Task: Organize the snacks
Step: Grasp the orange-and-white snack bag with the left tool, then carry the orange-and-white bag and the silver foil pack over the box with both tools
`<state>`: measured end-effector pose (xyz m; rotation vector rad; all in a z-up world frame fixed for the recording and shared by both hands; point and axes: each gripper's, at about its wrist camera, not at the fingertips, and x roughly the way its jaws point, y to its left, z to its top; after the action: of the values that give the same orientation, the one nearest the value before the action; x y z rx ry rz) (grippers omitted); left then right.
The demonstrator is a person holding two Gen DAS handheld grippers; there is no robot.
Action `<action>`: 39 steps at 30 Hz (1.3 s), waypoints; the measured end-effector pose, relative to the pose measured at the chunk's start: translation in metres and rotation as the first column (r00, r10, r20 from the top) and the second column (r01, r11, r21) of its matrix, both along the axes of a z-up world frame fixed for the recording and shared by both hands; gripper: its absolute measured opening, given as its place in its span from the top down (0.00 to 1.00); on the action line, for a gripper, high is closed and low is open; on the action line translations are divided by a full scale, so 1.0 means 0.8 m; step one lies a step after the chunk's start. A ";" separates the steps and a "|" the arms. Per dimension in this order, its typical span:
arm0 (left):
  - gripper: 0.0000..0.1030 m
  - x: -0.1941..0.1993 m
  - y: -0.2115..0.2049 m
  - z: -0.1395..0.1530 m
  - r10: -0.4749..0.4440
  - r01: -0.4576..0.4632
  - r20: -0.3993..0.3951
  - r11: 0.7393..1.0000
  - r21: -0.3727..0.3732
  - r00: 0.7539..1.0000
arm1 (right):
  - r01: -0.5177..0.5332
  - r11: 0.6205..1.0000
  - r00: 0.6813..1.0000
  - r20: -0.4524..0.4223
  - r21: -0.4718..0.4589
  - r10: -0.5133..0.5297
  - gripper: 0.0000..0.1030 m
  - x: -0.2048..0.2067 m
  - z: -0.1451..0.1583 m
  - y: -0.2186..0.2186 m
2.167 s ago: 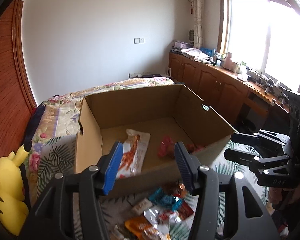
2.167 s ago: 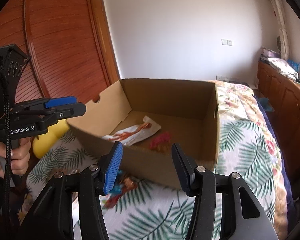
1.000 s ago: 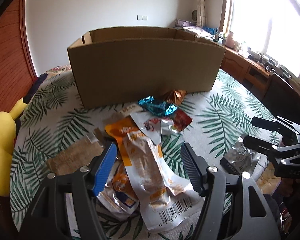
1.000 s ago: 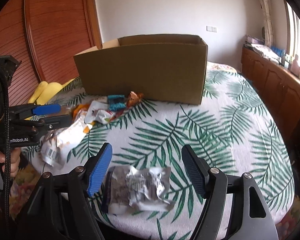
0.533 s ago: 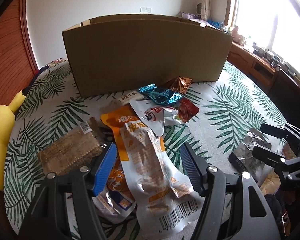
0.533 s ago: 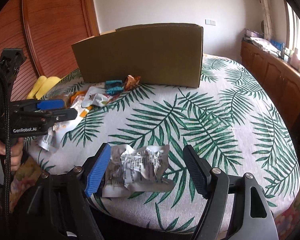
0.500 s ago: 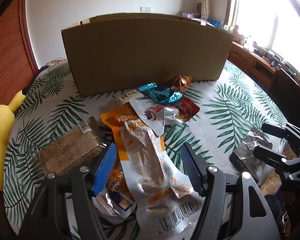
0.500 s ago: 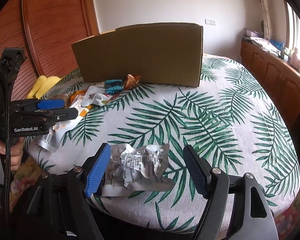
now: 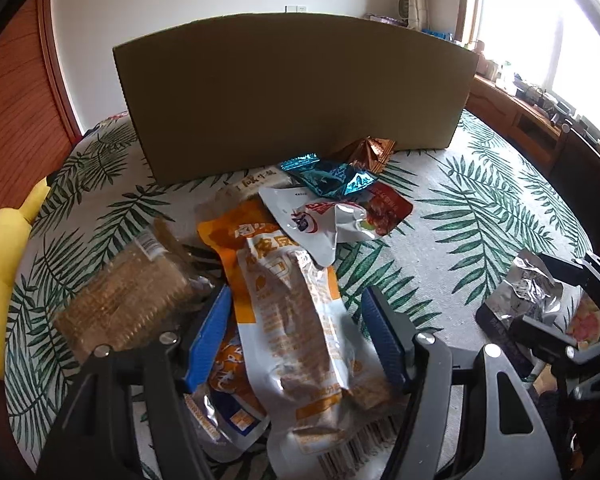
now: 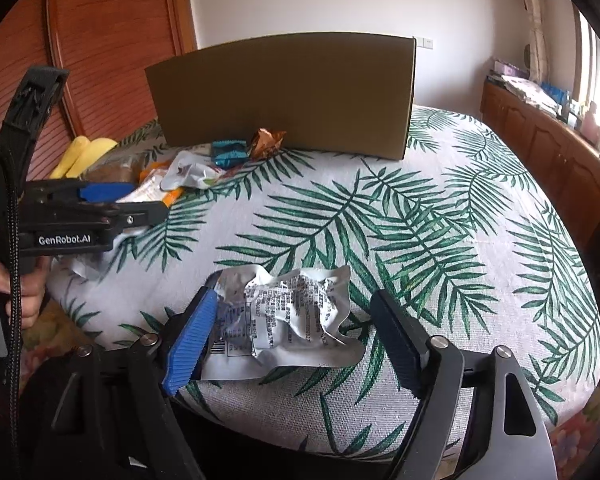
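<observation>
A pile of snack packets lies before a brown cardboard box (image 9: 292, 92) on the palm-leaf cloth. My left gripper (image 9: 296, 336) is open, its jaws either side of a long orange-and-white packet (image 9: 300, 320), with a clear cracker pack (image 9: 128, 300) to its left. Blue (image 9: 332, 178), copper (image 9: 370, 150) and red (image 9: 388, 208) packets lie nearer the box. My right gripper (image 10: 288, 340) is open around a crumpled silver packet (image 10: 288, 312) at the near table edge. The box (image 10: 284, 92) shows behind it; its inside is hidden.
A yellow plush toy (image 9: 0, 264) lies at the left edge of the table. Wooden cabinets (image 10: 548, 140) run along the right under a bright window. A red-brown wardrobe door (image 10: 112, 40) stands at the left. The right gripper shows in the left view (image 9: 556, 320).
Both grippers have dropped from looking into the box down to table level. Each has closed in on its packet, the left on the orange-and-white one, the right on the silver one.
</observation>
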<state>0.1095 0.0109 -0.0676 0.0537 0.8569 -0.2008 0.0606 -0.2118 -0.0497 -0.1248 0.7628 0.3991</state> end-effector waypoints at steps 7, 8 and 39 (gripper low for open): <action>0.44 0.004 0.003 -0.001 0.002 -0.002 -0.002 1.000 0.013 1.000 | -0.010 1.000 1.000 0.017 -0.030 0.011 0.14 -0.002 -0.005 0.011; 0.45 0.004 0.003 -0.001 -0.001 0.001 -0.003 1.000 0.017 1.000 | -0.012 0.999 1.000 0.019 -0.034 0.012 0.14 -0.002 -0.005 0.013; 0.59 -0.027 0.048 0.060 0.022 -0.011 0.123 0.996 -0.089 0.992 | -0.018 0.999 0.997 0.068 -0.046 0.021 0.25 0.004 -0.009 0.025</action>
<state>0.0878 0.0493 -0.0193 -0.0235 0.7232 -0.2170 0.0638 -0.1921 -0.0567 -0.1878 0.7036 0.3940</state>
